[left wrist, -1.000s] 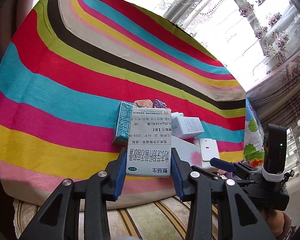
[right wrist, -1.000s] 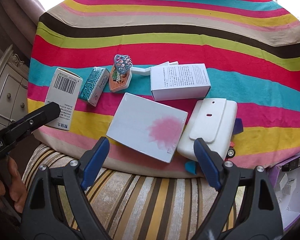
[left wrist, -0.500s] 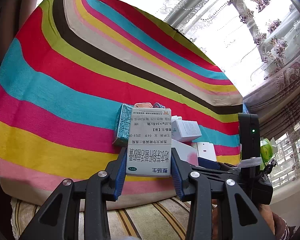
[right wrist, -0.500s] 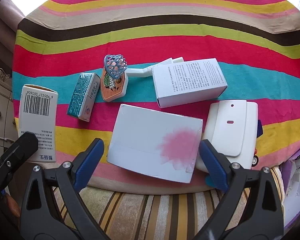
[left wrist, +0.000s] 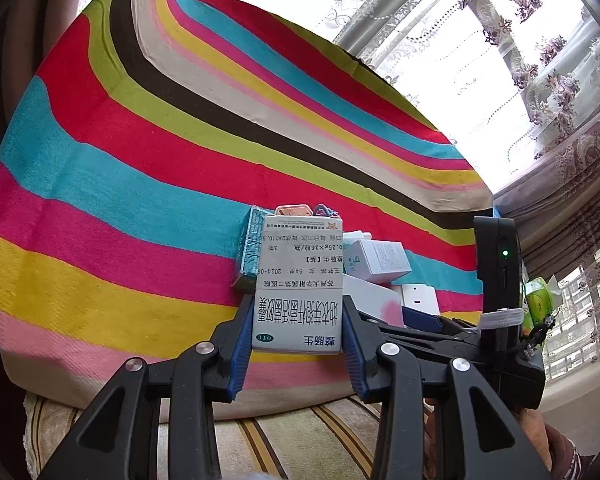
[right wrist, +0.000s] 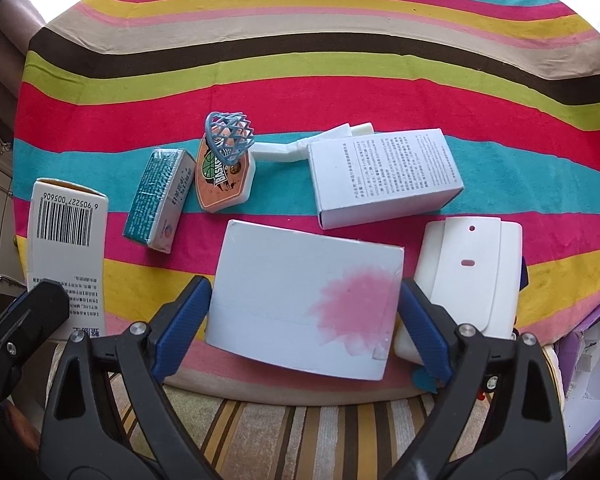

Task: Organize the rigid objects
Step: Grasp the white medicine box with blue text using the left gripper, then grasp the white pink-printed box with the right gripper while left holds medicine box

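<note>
Left gripper (left wrist: 297,330) clamped on medicine box (left wrist: 300,280), held over near-left edge of striped cloth (right wrist: 300,92). Right gripper (right wrist: 303,322), pointing steeply down, straddles white pink-stained box (right wrist: 300,300) at near edge; jaws closing, pads seemingly not yet pressing. Step: grasping; next, firm squeeze before lift.

Left wrist view sits low at the near edge of the striped cloth (left wrist: 120,184), looking slantwise across it toward curtained windows (left wrist: 500,60), with a printed medicine box (left wrist: 300,280) filling the space right before the lens. Right wrist view looks steeply down from close above the same cloth (right wrist: 300,92), a white box with a pink stain (right wrist: 300,296) nearest. Both views share the medicine box (right wrist: 66,240), the teal box (left wrist: 252,248) (right wrist: 158,196) and the stained box (left wrist: 374,296); the other gripper's body shows at each picture's edge.
</note>
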`<state>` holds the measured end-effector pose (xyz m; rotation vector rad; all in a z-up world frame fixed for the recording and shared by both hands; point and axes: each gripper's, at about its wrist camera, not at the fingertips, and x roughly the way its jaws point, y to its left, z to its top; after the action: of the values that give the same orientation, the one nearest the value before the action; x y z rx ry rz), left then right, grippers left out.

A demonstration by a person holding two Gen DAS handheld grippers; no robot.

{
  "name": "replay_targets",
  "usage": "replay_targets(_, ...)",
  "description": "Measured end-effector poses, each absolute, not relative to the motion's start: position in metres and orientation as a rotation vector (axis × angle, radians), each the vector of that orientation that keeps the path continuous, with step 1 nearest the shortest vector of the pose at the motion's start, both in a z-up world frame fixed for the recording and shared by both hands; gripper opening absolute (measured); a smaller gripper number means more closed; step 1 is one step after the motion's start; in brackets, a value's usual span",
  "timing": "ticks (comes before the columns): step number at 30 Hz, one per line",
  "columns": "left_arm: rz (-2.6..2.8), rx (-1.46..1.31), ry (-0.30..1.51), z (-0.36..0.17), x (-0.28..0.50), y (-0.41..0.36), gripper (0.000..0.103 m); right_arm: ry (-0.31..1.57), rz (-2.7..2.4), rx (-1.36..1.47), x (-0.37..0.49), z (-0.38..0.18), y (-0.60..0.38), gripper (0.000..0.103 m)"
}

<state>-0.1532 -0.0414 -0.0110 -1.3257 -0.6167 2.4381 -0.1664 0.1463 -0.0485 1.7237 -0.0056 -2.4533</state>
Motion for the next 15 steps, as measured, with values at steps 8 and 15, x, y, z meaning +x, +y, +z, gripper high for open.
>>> replay_targets(8,2.46,-1.312,-0.58,0.004,-0.141,-0.027,0.041,-0.041,-2.48,1.587,-0.149,-0.023,0.162,0.094)
replay_targets(15,2.451,-1.29,-0.475,0.02,-0.129,0.009,0.041,-0.08,-2.532,1.474,-0.124,0.003,0.195,0.094)
